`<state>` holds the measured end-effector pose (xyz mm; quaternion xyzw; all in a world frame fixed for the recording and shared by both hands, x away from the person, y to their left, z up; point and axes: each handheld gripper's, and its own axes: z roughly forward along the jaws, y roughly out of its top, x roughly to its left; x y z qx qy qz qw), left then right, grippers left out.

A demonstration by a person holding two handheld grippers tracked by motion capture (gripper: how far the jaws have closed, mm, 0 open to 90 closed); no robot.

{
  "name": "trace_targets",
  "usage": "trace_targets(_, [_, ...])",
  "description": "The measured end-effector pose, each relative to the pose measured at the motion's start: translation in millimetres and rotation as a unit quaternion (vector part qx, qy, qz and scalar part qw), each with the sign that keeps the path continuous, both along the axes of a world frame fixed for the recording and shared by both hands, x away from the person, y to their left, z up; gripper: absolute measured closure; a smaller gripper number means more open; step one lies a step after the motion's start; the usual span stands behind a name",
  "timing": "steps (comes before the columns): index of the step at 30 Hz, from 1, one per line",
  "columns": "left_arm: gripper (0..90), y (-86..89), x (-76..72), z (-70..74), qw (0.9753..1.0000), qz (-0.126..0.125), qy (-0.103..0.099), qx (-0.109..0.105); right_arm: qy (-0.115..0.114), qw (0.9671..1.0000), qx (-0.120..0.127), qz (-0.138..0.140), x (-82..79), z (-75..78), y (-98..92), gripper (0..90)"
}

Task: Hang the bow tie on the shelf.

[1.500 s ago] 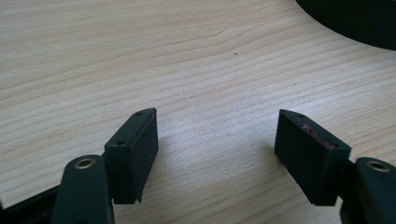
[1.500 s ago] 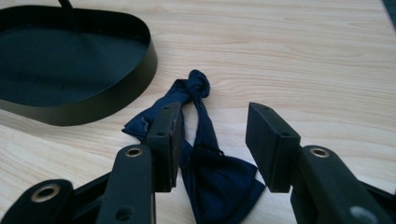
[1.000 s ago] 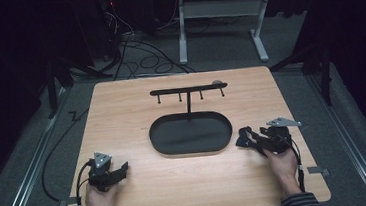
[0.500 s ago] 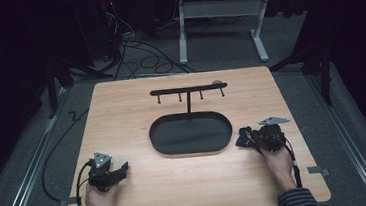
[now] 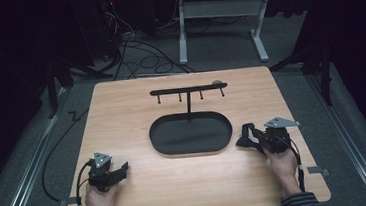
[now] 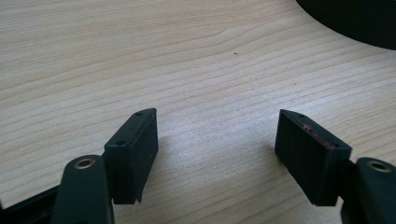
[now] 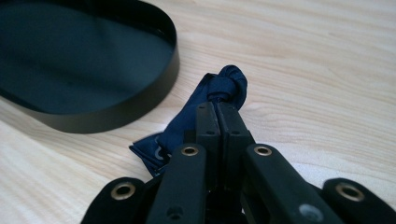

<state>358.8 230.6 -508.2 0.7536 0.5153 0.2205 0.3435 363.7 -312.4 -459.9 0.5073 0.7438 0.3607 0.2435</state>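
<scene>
Your right gripper (image 7: 218, 109) was clamped tight on the knotted blue cloth (image 7: 224, 86), soft, light and floppy, so the knot looked your surest hold; your left gripper (image 6: 217, 140) gaped empty.

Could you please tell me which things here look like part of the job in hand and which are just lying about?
Likely part of the job:
- right gripper, shut on the knotted dark blue cloth
- black oval tray
- black hook rack
- left gripper, open over bare table

Lying about:
- floor cables
- white stand
</scene>
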Motion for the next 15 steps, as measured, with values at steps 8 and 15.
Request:
trace_targets(8, [30.6,0.0,0.0,0.0,1.0,0.0,0.0,0.0,-0.035,0.999,0.016,0.022,-15.0,22.5,2.2,90.0])
trace_targets(15, [30.6,-0.1,0.0,-0.1,1.0,0.001,-0.001,0.0,-0.053,0.9974,0.02,0.045,-20.5,36.7,8.3,90.0])
